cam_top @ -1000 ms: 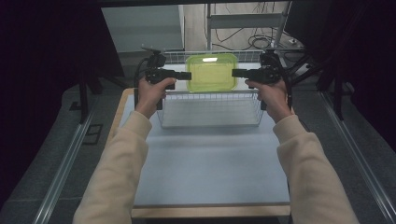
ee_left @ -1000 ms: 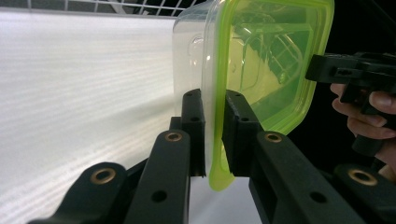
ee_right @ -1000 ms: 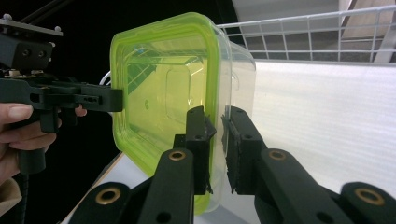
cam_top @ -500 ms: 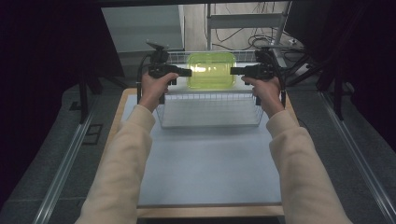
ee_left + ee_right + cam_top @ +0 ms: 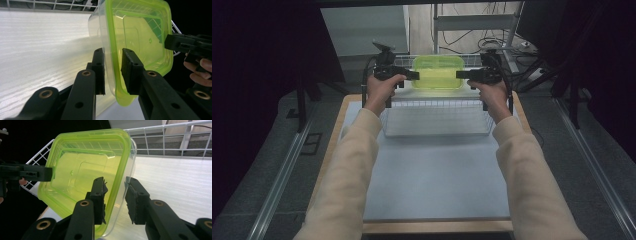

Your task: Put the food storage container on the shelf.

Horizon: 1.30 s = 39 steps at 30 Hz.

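Observation:
A clear plastic container with a lime-green lid [image 5: 438,72] hangs in the air over the far part of a white wire basket [image 5: 437,119]. My left gripper [image 5: 414,75] clamps its left edge and my right gripper [image 5: 460,75] clamps its right edge. In the left gripper view the jaws [image 5: 112,56] are shut on the lid rim of the container [image 5: 135,32], with the right gripper [image 5: 175,42] at the opposite side. In the right gripper view the jaws [image 5: 115,183] straddle the rim of the container [image 5: 82,170], and the left gripper [image 5: 47,173] is on the far edge.
The basket stands at the far end of a pale mat [image 5: 432,175] on a wooden-edged table [image 5: 337,130]. Its floor looks bare. Cables and a metal frame [image 5: 472,22] lie beyond the table, and dark curtains flank both sides.
Both grippers have carried the container a little higher and farther from the person, above the basket. The grip on both edges has stayed the same.

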Tool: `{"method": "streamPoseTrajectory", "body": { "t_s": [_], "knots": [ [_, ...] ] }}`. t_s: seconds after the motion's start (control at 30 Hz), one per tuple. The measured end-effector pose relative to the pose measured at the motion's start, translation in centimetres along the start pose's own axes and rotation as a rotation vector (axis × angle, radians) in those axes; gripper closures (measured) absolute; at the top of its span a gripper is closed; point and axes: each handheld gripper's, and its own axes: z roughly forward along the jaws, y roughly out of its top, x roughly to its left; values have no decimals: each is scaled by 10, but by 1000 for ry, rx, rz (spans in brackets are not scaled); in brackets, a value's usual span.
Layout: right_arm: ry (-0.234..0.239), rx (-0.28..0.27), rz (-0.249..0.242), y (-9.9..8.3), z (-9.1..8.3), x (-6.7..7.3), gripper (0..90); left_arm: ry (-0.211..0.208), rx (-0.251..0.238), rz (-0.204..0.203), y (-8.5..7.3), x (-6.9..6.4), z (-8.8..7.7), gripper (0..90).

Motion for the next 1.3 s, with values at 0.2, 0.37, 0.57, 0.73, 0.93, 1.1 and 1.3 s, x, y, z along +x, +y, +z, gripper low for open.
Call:
{"method": "streamPoseTrajectory", "body": {
  "t_s": [0.2, 0.37, 0.57, 0.73, 0.93, 1.1, 1.3],
  "knots": [
    [-20, 2, -11, -1, 4, -4, 611, -17, -1, -16, 0, 3, 2, 698],
    [-28, 6, -21, -1, 5, -4, 545, -10, -17, 6, -1, 3, 3, 583],
    [-26, -33, -30, -2, -1, -1, 442, 1, -68, 43, -1, -5, 0, 331],
    [-3, -59, -60, -5, -12, 4, 407, -14, -57, 93, -3, -10, -5, 133],
    [4, -64, -66, -11, -17, 2, 407, -7, -30, 66, -7, -4, 2, 51],
    [13, -67, -65, -12, -20, 1, 407, 6, -10, 50, -7, 2, 7, 22],
    [30, -68, -77, -14, -23, 1, 407, -13, -28, 40, -11, 8, -5, 31]
  ]
}}
